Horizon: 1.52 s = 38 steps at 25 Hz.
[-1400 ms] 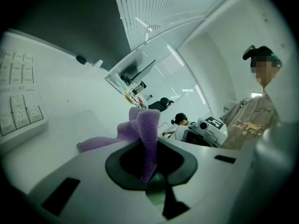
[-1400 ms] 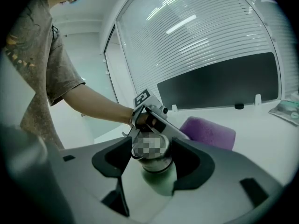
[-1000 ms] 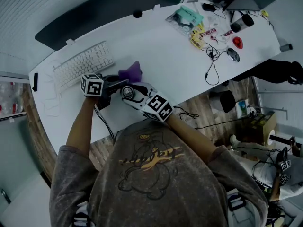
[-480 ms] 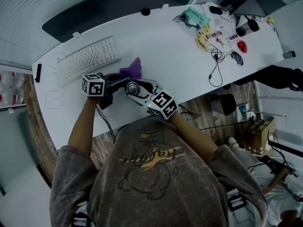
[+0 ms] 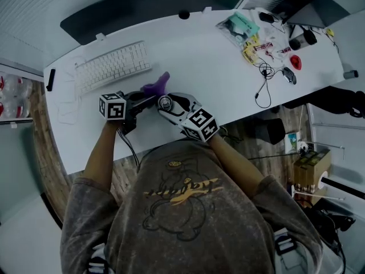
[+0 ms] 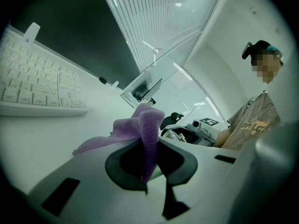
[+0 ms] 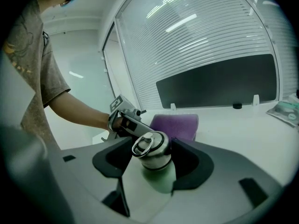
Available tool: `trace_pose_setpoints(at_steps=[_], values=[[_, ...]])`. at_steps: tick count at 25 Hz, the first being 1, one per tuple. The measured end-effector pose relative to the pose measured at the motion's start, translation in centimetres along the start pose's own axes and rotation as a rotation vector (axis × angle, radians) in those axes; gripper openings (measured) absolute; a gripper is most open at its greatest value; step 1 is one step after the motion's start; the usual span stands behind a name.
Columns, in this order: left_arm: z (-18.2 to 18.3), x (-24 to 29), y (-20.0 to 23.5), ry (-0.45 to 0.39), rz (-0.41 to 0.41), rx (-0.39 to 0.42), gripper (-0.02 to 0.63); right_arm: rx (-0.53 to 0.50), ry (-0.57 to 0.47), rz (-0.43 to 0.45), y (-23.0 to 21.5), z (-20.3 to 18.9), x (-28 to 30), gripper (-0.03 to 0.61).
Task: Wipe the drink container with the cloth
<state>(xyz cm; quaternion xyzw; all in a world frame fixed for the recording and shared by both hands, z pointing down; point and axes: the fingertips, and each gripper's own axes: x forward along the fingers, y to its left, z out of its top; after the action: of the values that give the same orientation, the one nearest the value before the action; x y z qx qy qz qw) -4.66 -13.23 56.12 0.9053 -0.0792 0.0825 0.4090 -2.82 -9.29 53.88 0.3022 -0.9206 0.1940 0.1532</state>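
2 grippers meet low over the white desk [image 5: 228, 79], near the keyboard [image 5: 111, 67]. The left gripper [image 6: 145, 166] has its jaws pressed together on a fold of purple cloth [image 6: 148, 127]. The right gripper [image 7: 152, 167] clamps the drink container [image 7: 150, 149], ring-topped lid up. The cloth sits just beside that lid.

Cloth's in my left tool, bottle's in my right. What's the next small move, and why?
Probably ease the left tool toward the drink container until the purple cloth presses its side. The right tool grips the container, and the pinched cloth sits just beyond it; contact is unclear.
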Motion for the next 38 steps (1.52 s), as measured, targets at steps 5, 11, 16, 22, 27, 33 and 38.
trace_pose_setpoints(at_steps=[5, 11, 16, 22, 27, 33, 38], values=[[-1.2, -0.8, -0.3, 0.002, 0.014, -0.008, 0.057, 0.002, 0.002, 0.0, 0.0, 0.1, -0.1, 0.264], [-2.2, -1.4, -0.9, -0.027, 0.022, -0.026, 0.057, 0.004, 0.007, 0.0, 0.0, 0.1, 0.0, 0.264], [-3.3, -1.8, -1.5, -0.027, 0.03, -0.02, 0.057, 0.007, 0.008, 0.0, 0.0, 0.0, 0.0, 0.264], [-5.0, -1.8, -2.5, -0.011, 0.038, -0.01, 0.057, 0.01, 0.009, 0.006, 0.0, 0.1, -0.1, 0.265], [-6.3, -1.5, -3.3, 0.003, 0.037, -0.009, 0.057, 0.01, 0.016, 0.009, 0.0, 0.0, -0.1, 0.265], [-7.3, -0.9, -4.2, -0.001, 0.041, 0.0, 0.057, 0.016, 0.026, 0.009, 0.0, 0.0, 0.1, 0.265], [-8.2, 0.2, -4.9, 0.018, 0.045, 0.02, 0.055, 0.017, 0.034, 0.009, -0.1, 0.0, 0.0, 0.265]])
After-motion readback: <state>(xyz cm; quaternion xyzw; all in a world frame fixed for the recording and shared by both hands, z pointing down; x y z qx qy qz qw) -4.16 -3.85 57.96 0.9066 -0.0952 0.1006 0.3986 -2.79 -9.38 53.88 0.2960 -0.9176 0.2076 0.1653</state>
